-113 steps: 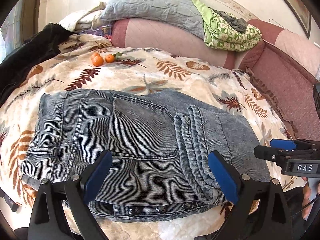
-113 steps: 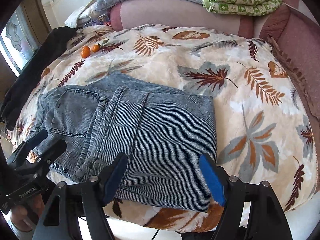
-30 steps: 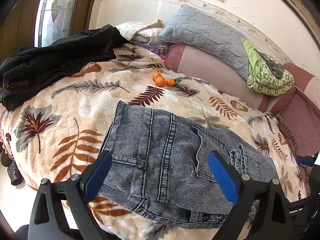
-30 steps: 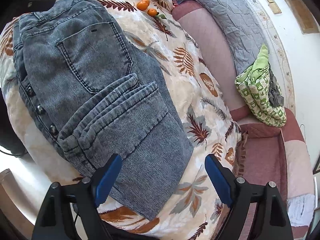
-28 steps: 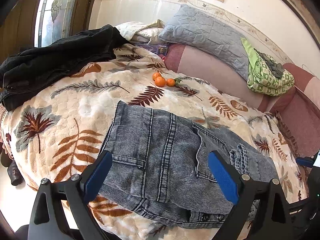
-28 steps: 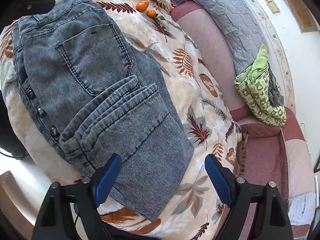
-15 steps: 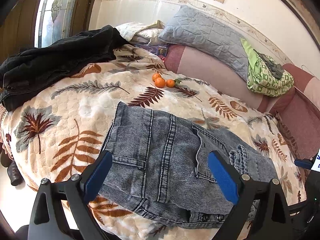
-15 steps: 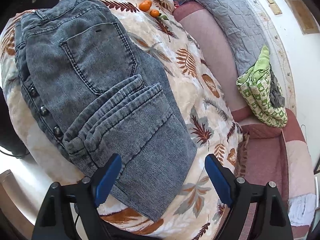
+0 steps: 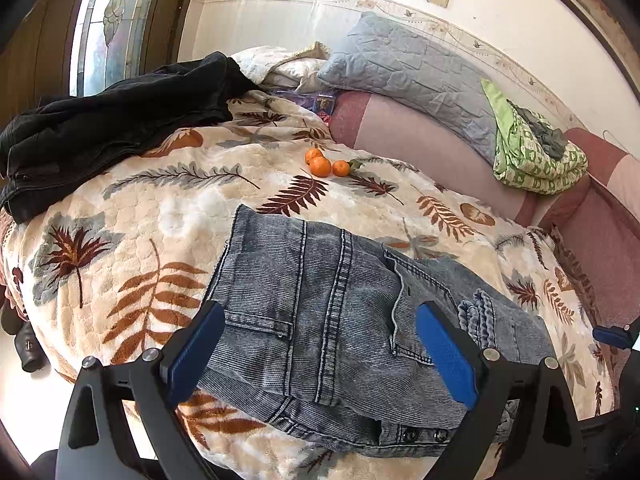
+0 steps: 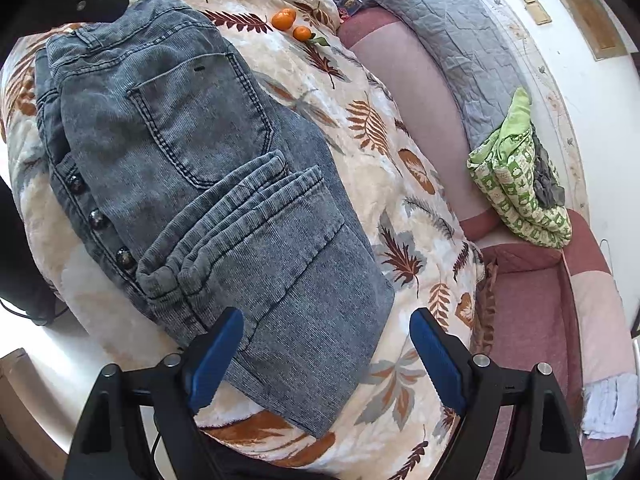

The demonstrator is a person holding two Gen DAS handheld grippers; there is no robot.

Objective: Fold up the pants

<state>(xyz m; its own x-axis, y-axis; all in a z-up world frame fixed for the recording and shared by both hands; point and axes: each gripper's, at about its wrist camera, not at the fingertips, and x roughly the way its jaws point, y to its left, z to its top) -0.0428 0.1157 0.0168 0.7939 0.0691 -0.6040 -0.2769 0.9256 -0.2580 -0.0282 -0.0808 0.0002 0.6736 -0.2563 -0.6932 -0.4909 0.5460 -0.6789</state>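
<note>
The grey-blue denim pants (image 9: 344, 312) lie folded on the leaf-patterned blanket (image 9: 168, 208), waistband to the left, leg cuffs laid over the seat. They also show in the right wrist view (image 10: 224, 184), with the button fly at the near-left edge. My left gripper (image 9: 320, 352) is open and empty, raised above the waistband end. My right gripper (image 10: 324, 352) is open and empty, raised above the folded-leg end. A blue tip of the right gripper (image 9: 612, 336) shows at the far right of the left wrist view.
Three oranges (image 9: 324, 165) lie on the blanket behind the pants. A black garment (image 9: 112, 120) is heaped at the back left. A grey quilted pillow (image 9: 416, 72) and a green folded blanket (image 9: 536, 156) rest on the pink sofa back (image 9: 420, 140).
Over the last second both grippers stay open and nearly still. The right view has shifted slightly, so the pants sit a little lower and to the right in it.
</note>
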